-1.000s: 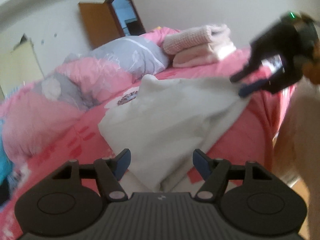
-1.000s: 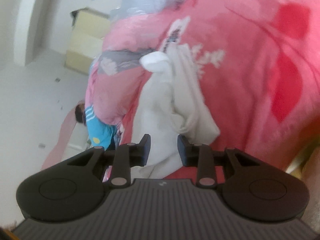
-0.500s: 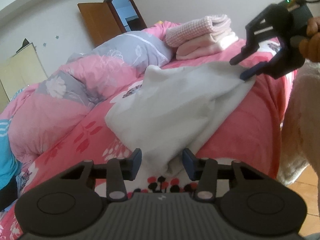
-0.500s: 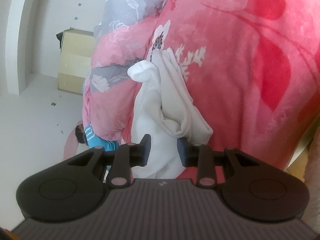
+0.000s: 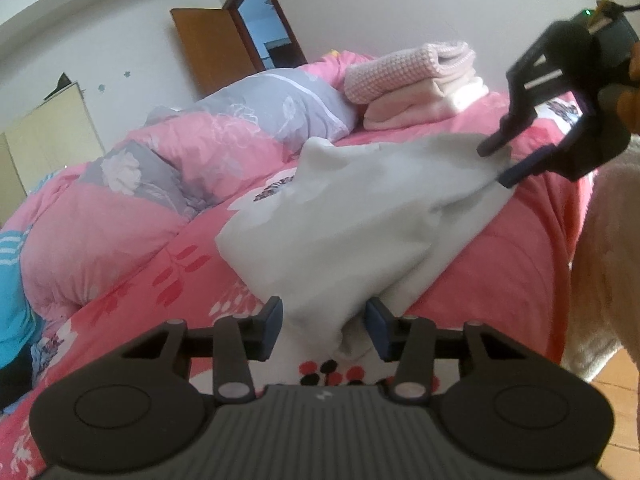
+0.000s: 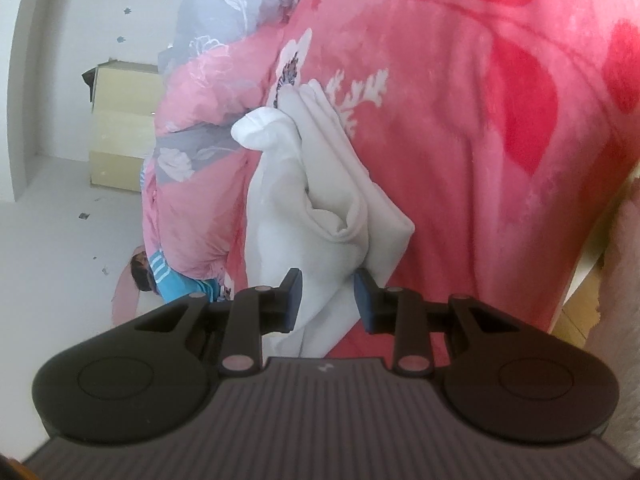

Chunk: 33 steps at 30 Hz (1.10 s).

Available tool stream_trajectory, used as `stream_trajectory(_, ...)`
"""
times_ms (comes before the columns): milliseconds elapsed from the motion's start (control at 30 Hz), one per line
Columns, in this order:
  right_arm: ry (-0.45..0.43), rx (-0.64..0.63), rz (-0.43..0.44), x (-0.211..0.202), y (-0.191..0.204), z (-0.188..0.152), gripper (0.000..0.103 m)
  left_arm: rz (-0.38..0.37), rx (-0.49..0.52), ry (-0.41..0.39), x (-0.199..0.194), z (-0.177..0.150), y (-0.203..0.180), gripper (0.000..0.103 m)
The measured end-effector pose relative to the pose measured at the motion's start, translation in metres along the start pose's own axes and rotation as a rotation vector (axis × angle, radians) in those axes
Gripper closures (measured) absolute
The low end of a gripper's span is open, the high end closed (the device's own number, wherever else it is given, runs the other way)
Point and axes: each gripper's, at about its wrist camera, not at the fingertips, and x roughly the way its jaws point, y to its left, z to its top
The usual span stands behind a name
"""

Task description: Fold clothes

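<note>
A soft white fleece garment (image 5: 360,216) lies spread across the pink flowered bedspread (image 5: 500,264), stretched between the two grippers. The left gripper (image 5: 324,326) has its blue-padded fingers set apart with a bunched end of the cloth sitting in the gap between them; the pads do not look pressed onto it, so I take it as open. The right gripper (image 6: 326,300) sits at the opposite end of the garment, its fingers also apart with a thick fold of the fabric lying between them, not visibly squeezed.

Beyond the cloth from the left gripper, a stack of folded pink knitwear (image 5: 416,80) rests near the wall, well apart from the garment, beside a grey and pink quilt (image 5: 224,148) heaped up.

The garment looks light, limp and plush; it will likely sag and bunch instead of keeping a crease, and a thick roll may slip out of a loose pinch. Taking it at the corners or along a flat hem, with a single or double layer between the pads, should give a cleaner fold than grabbing the bunched middle.
</note>
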Motion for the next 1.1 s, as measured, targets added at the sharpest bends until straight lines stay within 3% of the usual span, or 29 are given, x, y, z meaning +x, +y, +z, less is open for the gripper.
stream_trajectory(100, -0.029, 0.033, -0.006, -0.001, -0.004, 0.005, 0.074, 0.023, -0.054, 0.003, 0.0, -0.003, 0.01, 0.055)
stream_trajectory(200, -0.069, 0.044, -0.016, -0.006, -0.004, 0.008, 0.074, 0.0, -0.107, 0.0, -0.002, -0.006, 0.018, 0.056)
stream_trajectory(433, -0.082, 0.046, -0.013, 0.001, -0.003, 0.01, 0.074, -0.016, -0.058, -0.034, 0.0, -0.004, 0.007, 0.057)
stream_trajectory(500, -0.088, 0.038, -0.008, 0.004, -0.003, 0.011, 0.075, -0.023, -0.06, -0.049, 0.0, -0.003, 0.007, 0.07)
stream_trajectory(533, -0.092, 0.031, -0.003, 0.005, -0.003, 0.011, 0.079, -0.025, -0.067, -0.053, 0.0, -0.002, 0.007, 0.085)
stream_trajectory(567, -0.098, 0.019, 0.006, 0.004, -0.002, 0.01, 0.089, -0.027, -0.081, -0.057, 0.0, -0.002, 0.009, 0.086)
stream_trajectory(667, -0.121, -0.027, 0.039, -0.001, 0.001, 0.008, 0.097, -0.029, -0.122, -0.067, -0.004, -0.005, 0.016, 0.091)
stream_trajectory(833, -0.127, -0.101, 0.076, -0.015, 0.012, -0.002, 0.098, -0.034, -0.152, -0.059, -0.011, -0.012, 0.024, 0.095)
stream_trajectory(1100, -0.107, -0.101, 0.028, -0.01, -0.012, -0.005, 0.098, -0.048, -0.133, -0.028, -0.01, -0.018, 0.021, 0.095)
